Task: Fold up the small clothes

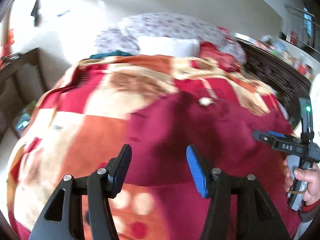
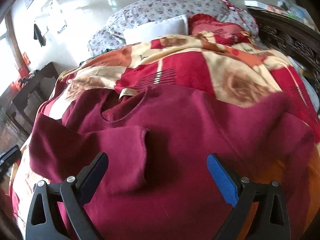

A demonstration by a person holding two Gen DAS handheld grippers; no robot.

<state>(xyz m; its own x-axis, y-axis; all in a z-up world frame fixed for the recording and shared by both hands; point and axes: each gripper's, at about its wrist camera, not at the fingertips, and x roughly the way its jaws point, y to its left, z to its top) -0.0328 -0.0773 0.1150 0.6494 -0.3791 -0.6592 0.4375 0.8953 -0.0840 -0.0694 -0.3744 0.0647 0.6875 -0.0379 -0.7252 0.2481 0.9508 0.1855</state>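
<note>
Both tongs, left [image 1: 159, 160] and right [image 2: 158, 167], gape empty over the maroon sweater [image 2: 180, 120]; right tool reads "DAS" [image 1: 287, 147].

Open room was left above the maroon top [image 2: 180, 136], which was spread flat on the blanket [image 2: 240, 84]. Toward the head of the bed, passage was blocked by piled pillows [image 2: 160, 30]. The right side was closed off by a carved wooden headboard [image 2: 290, 40], the left by a dark table [image 2: 34, 88].

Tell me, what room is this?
Most likely a bedroom. A bed covered with a patterned blanket, pillows piled at its head, and a dark carved headboard. A maroon top lies spread on the blanket.
</note>
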